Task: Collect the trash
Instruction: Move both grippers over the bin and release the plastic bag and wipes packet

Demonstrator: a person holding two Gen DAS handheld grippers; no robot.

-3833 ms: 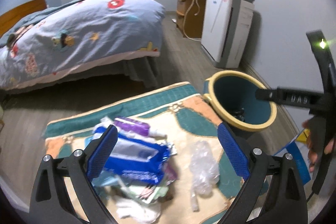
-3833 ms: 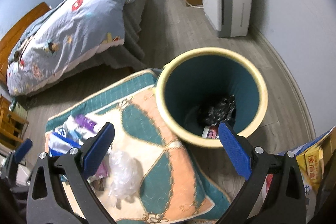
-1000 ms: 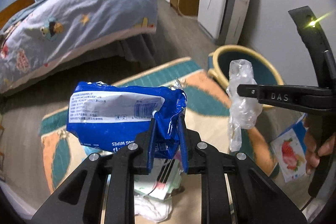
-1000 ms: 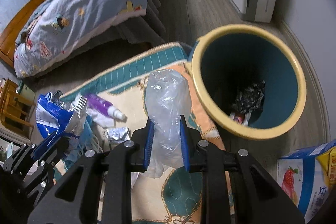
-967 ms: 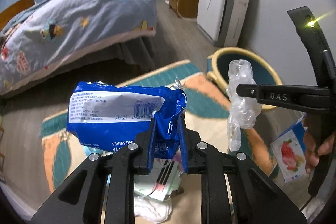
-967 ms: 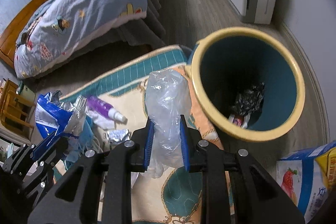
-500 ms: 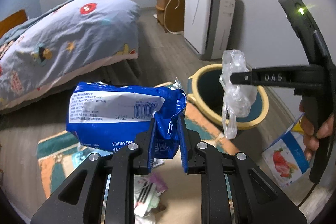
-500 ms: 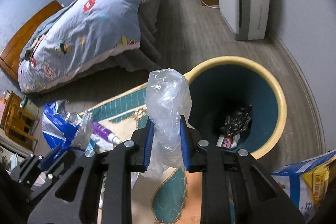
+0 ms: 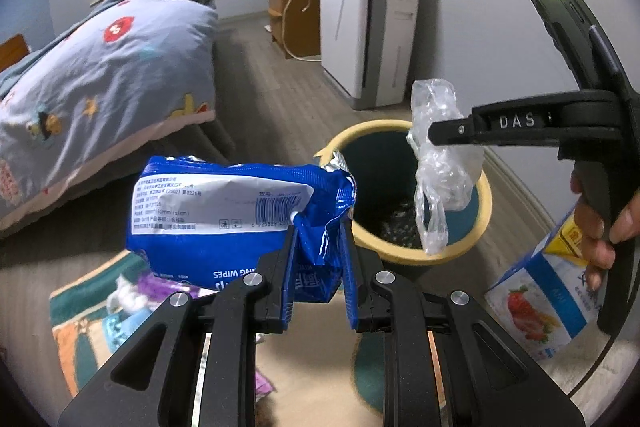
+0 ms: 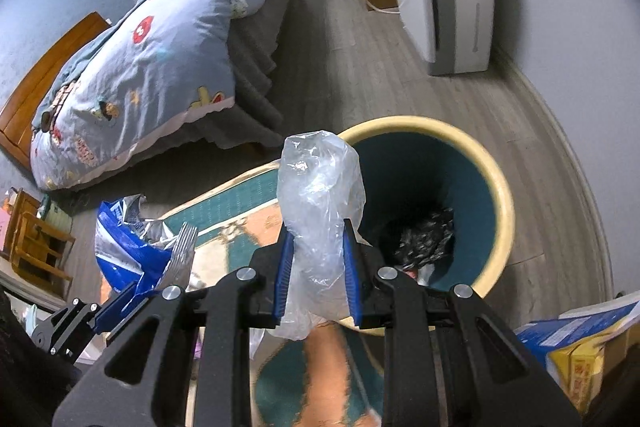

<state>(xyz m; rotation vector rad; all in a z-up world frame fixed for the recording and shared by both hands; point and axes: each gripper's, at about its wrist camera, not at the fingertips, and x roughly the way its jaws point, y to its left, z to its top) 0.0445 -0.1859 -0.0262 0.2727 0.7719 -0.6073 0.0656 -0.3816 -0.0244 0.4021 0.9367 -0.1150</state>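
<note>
My left gripper [image 9: 320, 255] is shut on a crumpled blue wet-wipes pack [image 9: 224, 211], held in the air in front of the round bin [image 9: 460, 251]. My right gripper [image 10: 318, 263] is shut on a clear plastic bag [image 10: 320, 195], which hangs just before the bin's near rim [image 10: 504, 211]. In the left wrist view the right gripper [image 9: 432, 137] holds that clear bag [image 9: 444, 167] over the bin's mouth. Dark trash [image 10: 428, 235] lies at the bin's bottom. More litter [image 9: 136, 295] stays on the teal and orange rug [image 9: 76, 339]. The left gripper [image 10: 116, 303] shows low at left in the right wrist view.
A bed with a blue quilt [image 9: 92, 75] fills the left. A white air purifier [image 9: 368, 31] and a wooden cabinet [image 9: 292, 15] stand by the far wall. A printed carton [image 9: 544, 303] sits right of the bin. A wooden rack [image 10: 36, 247] stands at far left.
Both grippers have carried their loads forward and a little up toward the bin. The rug and its litter have dropped lower in view; the bin now sits nearer the centre.
</note>
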